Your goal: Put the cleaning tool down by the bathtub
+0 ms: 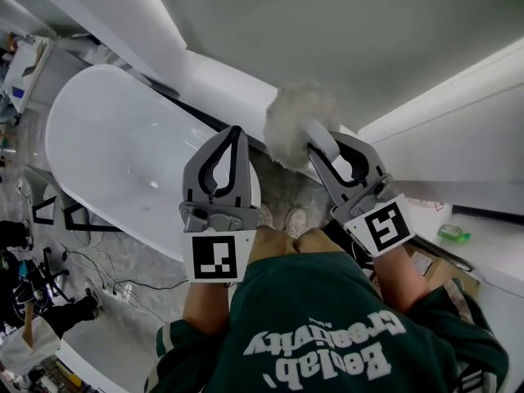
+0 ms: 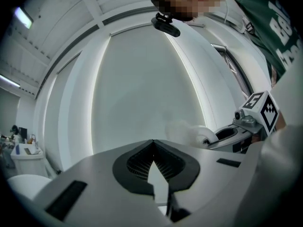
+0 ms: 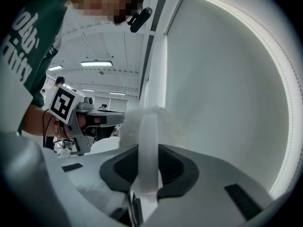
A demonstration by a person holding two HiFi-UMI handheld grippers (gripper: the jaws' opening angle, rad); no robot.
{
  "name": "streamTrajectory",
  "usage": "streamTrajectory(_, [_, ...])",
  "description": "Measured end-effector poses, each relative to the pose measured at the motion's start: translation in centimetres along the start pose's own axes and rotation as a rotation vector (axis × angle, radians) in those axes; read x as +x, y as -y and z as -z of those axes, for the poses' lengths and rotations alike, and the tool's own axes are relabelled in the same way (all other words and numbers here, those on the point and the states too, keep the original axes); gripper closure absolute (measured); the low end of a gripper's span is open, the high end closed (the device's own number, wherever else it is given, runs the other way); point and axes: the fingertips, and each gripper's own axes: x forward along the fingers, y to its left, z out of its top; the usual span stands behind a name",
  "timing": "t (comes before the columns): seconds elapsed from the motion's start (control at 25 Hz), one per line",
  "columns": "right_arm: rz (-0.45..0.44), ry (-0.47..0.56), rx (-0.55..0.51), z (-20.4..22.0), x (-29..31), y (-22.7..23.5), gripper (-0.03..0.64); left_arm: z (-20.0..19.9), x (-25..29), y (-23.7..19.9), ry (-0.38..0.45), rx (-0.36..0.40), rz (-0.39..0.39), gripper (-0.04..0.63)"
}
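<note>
The cleaning tool is a fluffy white duster head (image 1: 300,123) on a flat white handle (image 3: 147,151). My right gripper (image 1: 316,149) is shut on that handle and holds the fluffy head (image 3: 142,122) up in front of a grey wall, above the right end of the white bathtub (image 1: 115,150). My left gripper (image 1: 237,132) hovers over the tub's near rim, shut with nothing between its fingers. In the left gripper view, the closed left gripper (image 2: 152,143) has the duster (image 2: 188,130) to its right.
Beneath me are my shoes (image 1: 282,218) on the speckled floor beside the tub. A green bottle (image 1: 452,233) lies on the white ledge at right, above a cardboard box (image 1: 435,265). Cables (image 1: 106,278) and black stands crowd the floor at left.
</note>
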Motion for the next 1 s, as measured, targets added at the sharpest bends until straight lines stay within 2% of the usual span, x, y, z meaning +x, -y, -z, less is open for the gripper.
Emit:
streamTrajectory(0.28, [-0.007, -0.036, -0.016, 2.0, 1.7, 0.0, 0.524, 1.9, 0.5, -0.7, 0.047, 0.029, -0.006, 0.588])
streamTrajectory(0.56, [-0.02, -0.105, 0.005, 3.8, 6.7, -1.1, 0.525, 3.7, 0.4, -4.7, 0.049, 0.012, -0.029, 0.588])
streamTrajectory(0.72, [-0.026, -0.145, 0.024, 5.6, 9.5, -1.6, 0.525, 4.9, 0.5, -6.2, 0.076, 0.069, -0.026, 0.588])
streamTrajectory(0.88, [-0.031, -0.191, 0.047, 8.5, 11.9, -1.7, 0.525, 6.9, 1.1, -7.8, 0.084, 0.016, -0.053, 0.588])
streamTrajectory(1.0, [-0.025, -0.229, 0.044, 11.2, 13.3, -1.5, 0.525, 8.2, 1.8, -8.1, 0.086, 0.026, -0.059, 0.588])
